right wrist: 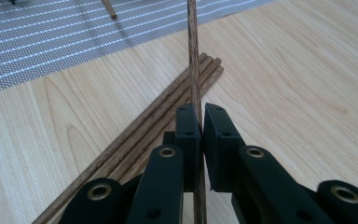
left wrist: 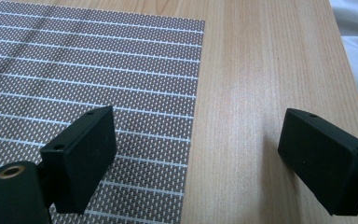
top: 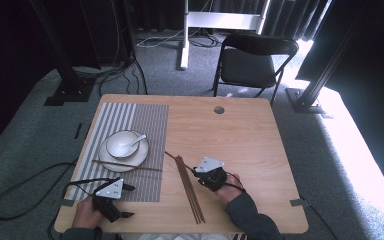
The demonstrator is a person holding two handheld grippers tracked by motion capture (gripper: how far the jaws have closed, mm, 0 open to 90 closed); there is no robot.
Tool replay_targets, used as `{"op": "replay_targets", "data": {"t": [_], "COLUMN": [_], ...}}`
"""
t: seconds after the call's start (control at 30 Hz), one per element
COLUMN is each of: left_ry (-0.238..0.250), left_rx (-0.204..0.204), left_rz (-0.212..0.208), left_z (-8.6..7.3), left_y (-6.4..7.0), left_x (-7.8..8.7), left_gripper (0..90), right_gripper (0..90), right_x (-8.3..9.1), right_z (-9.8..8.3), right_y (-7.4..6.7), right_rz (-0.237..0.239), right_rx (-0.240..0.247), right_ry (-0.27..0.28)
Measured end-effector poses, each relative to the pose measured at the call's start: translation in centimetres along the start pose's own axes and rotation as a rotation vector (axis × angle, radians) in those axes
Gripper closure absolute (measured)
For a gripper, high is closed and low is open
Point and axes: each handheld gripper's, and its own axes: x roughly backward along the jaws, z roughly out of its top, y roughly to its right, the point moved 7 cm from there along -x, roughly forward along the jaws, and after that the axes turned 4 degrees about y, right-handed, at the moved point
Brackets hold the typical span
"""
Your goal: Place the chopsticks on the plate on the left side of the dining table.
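My right gripper [right wrist: 201,109] is shut on one brown wooden chopstick [right wrist: 193,56], which sticks out ahead past the jaws. In the high view this gripper [top: 195,171] is at the table's centre front, and the held chopstick [top: 174,157] points up-left toward the mat. Several more chopsticks [top: 192,197] lie in a bundle [right wrist: 168,107] on the wood just beneath it. My left gripper [left wrist: 196,121] is open with nothing between its jaws. It hovers over the near right corner of the striped placemat [left wrist: 98,60], at the front left of the table [top: 127,201].
On the placemat [top: 145,125] stands a white plate [top: 111,161] bearing a white bowl [top: 121,142] with a spoon [top: 139,140]. A single chopstick [top: 140,167] lies across the plate's front edge onto the mat. A black chair [top: 252,62] stands beyond the table.
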Motion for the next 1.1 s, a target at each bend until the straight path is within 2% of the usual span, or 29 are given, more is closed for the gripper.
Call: {"op": "replay_targets", "data": {"t": [0.57,1.1], "left_ry": [0.000,0.000], "left_rx": [0.000,0.000], "left_rz": [0.000,0.000], "left_z": [0.0,0.0], "left_y": [0.0,0.0], "left_x": [0.0,0.0], "left_gripper": [11.6,11.6], "right_gripper": [84.5,84.6], "right_x": [0.0,-0.3], "right_z": [0.6,1.9], "right_y": [-0.5,-1.6], "right_rz": [0.011,0.034], "right_rx": [0.014,0.053], "right_ry": [0.014,0.039]}}
